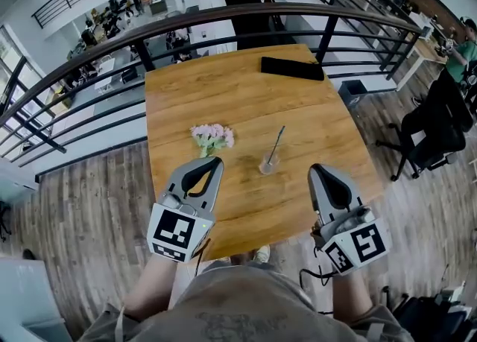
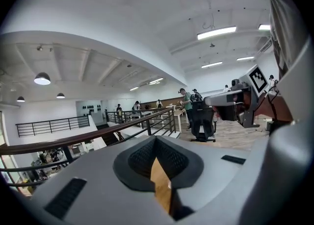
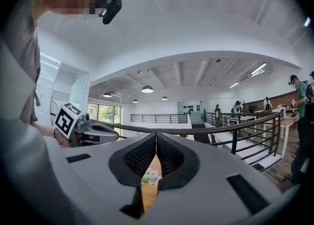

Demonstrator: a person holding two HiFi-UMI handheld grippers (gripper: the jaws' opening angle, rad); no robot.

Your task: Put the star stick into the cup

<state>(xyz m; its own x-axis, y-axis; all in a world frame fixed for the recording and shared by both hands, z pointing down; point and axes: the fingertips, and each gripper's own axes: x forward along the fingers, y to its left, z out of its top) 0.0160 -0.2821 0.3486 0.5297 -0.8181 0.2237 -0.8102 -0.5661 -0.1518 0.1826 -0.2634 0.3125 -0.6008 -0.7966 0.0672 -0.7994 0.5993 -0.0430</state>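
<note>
Left gripper (image 1: 214, 162) sits over the near left part of the table (image 1: 223, 95), its jaws pressed together with nothing between them; it looks parked out of the way, since nothing here seems to need it. Just beyond its tips lies a small bunch of pink flowers (image 1: 212, 137), which plays no part in the job. Right of the flowers, near the table's middle, the clear cup (image 1: 269, 164) stands upright with the star stick (image 1: 277, 141) already in it. The stick leans toward the far right against the rim, which is what props it up; its star end is too small to make out. Right gripper (image 1: 317, 171) is held near the table's near right edge, well apart from the cup. Its jaws are also closed and empty, which suggests the placing is done.
</note>
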